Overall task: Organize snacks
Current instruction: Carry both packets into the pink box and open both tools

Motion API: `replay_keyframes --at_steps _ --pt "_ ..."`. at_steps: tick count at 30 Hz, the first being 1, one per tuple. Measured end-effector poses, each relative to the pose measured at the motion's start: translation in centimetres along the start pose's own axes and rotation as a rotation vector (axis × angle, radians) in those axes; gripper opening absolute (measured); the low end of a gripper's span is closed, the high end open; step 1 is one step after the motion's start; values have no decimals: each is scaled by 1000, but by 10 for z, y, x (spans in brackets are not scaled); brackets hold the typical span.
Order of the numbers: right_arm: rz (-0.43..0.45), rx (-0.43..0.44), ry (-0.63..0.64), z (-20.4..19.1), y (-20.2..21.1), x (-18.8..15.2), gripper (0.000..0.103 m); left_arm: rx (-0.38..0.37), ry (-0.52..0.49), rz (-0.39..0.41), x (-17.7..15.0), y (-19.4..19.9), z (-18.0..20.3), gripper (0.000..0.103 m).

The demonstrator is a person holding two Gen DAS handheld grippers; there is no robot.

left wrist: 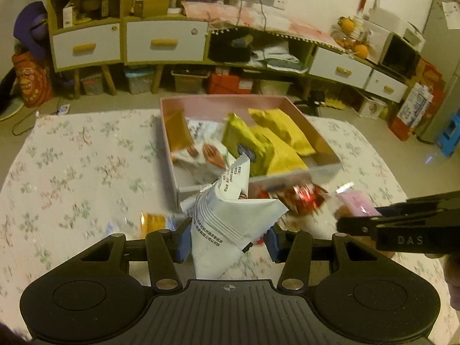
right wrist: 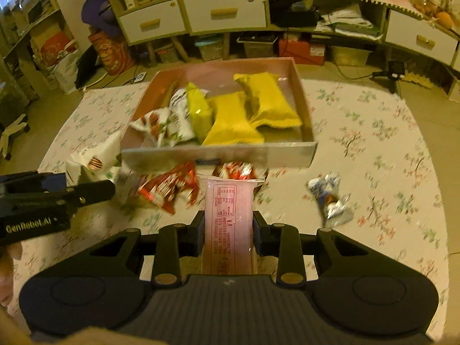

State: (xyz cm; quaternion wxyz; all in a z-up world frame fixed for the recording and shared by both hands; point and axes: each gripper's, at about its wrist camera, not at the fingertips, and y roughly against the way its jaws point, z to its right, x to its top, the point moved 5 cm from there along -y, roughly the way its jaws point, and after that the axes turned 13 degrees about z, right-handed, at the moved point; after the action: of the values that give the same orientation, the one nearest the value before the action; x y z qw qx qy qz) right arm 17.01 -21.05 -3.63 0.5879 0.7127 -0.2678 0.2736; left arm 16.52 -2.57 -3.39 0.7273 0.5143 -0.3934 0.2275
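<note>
A pink box (left wrist: 325, 165) (right wrist: 218, 153) on the floral table holds yellow packets (left wrist: 281, 132) (right wrist: 267, 100), a green packet (left wrist: 244, 141) and white nut packets (left wrist: 201, 152) (right wrist: 166, 123). My left gripper (left wrist: 228, 241) is shut on a white snack packet (left wrist: 227, 221), held above the table just in front of the box; it shows at the left of the right wrist view (right wrist: 92, 164). My right gripper (right wrist: 228, 230) is shut on a pink snack packet (right wrist: 228, 218), also seen in the left wrist view (left wrist: 356, 202). Red packets (right wrist: 169, 189) (left wrist: 304, 198) lie in front of the box.
A blue-and-silver wrapped snack (right wrist: 330, 198) lies on the tablecloth (right wrist: 373, 149) at the right. An orange packet (left wrist: 152, 221) lies left of my left gripper. Beyond the table stand cabinets with drawers (left wrist: 165, 43) and floor bins (left wrist: 138, 79).
</note>
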Motion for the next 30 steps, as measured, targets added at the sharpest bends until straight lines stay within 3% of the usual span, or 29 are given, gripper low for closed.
replay_keyframes --at_steps 17,30 --pt "130 -12 -31 11 -44 63 29 49 49 36 63 -72 -12 48" --pt "144 -8 -87 11 -77 78 29 68 36 18 76 -120 -14 48"
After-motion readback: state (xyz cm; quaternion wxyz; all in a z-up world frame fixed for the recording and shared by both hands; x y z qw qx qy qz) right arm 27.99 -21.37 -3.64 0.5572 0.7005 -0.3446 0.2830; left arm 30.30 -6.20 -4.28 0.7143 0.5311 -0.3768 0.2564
